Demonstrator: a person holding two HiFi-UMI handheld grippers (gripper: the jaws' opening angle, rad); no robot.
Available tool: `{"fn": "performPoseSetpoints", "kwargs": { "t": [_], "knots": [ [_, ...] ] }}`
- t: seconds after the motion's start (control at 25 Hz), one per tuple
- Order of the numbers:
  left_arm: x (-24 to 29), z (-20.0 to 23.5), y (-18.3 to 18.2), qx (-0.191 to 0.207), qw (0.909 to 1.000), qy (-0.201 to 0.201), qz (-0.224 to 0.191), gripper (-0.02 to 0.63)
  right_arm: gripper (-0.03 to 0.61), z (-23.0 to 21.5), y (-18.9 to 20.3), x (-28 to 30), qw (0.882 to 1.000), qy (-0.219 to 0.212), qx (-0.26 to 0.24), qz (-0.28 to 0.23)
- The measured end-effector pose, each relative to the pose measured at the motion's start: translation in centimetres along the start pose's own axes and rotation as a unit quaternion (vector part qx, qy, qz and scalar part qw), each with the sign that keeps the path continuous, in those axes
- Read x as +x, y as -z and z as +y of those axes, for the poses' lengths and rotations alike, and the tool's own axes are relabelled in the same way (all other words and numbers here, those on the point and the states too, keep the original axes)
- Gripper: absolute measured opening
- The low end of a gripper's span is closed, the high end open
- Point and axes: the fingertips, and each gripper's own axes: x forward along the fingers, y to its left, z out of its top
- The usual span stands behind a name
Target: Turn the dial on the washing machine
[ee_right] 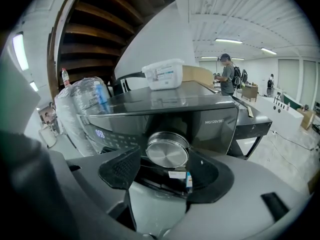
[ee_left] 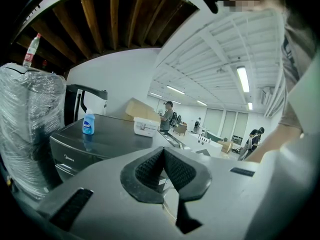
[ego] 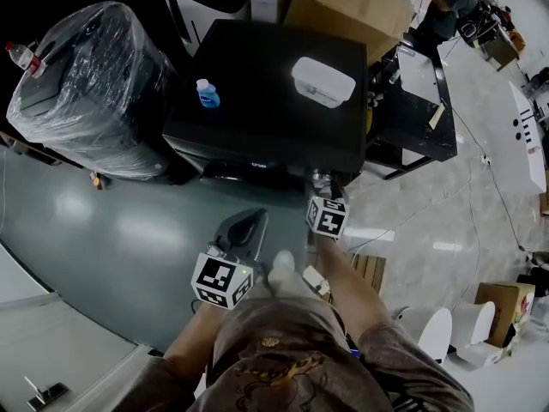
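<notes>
The black washing machine (ego: 266,93) stands ahead of me, and its silver dial (ee_right: 167,150) sits on the dark front panel (ee_right: 210,124). My right gripper (ee_right: 167,155) is up at that panel (ego: 323,187), open, one jaw on each side of the dial with a thin gap on the left. The left gripper (ego: 249,223) hangs lower and further back from the machine. Its pads (ee_left: 150,169) meet at the tip, shut on nothing (ee_left: 163,151). A blue bottle (ego: 207,93) and a white lidded box (ego: 322,81) rest on the machine's top.
A plastic-wrapped appliance (ego: 90,88) with a water bottle (ego: 23,57) on it stands left of the machine. Cardboard boxes (ego: 347,3) are behind it, a black bench (ego: 420,110) to the right. A person (ego: 446,7) stands at the back. White buckets (ego: 437,329) are near my right leg.
</notes>
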Motion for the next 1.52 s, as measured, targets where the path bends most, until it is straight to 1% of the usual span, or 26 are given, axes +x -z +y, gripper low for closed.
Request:
{"fn": "performPoseSetpoints", "kwargs": {
  "t": [0.12,0.2,0.36,0.72,0.96,1.08,1.24,1.52],
  "knots": [
    [0.1,0.1,0.1,-0.004,1.0,-0.004,0.001,0.0,0.286,-0.3,0.1,0.2,1.0,0.002,0.008,0.007],
    [0.2,0.0,0.1,-0.004,1.0,-0.004,0.002,0.0,0.265,-0.5,0.1,0.2,1.0,0.004,0.016,0.009],
    [0.4,-0.2,0.0,-0.004,1.0,-0.002,0.004,0.0,0.264,-0.5,0.1,0.1,1.0,-0.002,0.03,0.006],
    [0.3,-0.6,0.2,0.0,0.9999,-0.001,0.011,0.0,0.264,-0.7,0.2,0.1,0.994,-0.035,0.1,-0.009],
    [0.6,-1.0,0.2,0.004,0.9999,0.004,0.014,0.0,0.264,-0.9,0.3,0.3,0.983,-0.072,0.166,-0.017],
    [0.5,-1.0,0.1,0.006,0.9999,0.003,0.014,0.0,0.264,-0.8,0.3,0.5,0.978,-0.088,0.188,-0.022],
    [0.5,-1.2,0.2,0.005,0.9999,0.004,0.014,0.0,0.264,-0.8,-0.2,-0.1,0.971,-0.098,0.215,-0.03],
    [0.6,-1.3,0.3,0.004,0.9999,0.002,0.016,0.0,0.264,-1.0,-0.2,-0.1,0.949,-0.134,0.282,-0.047]
  ]
}}
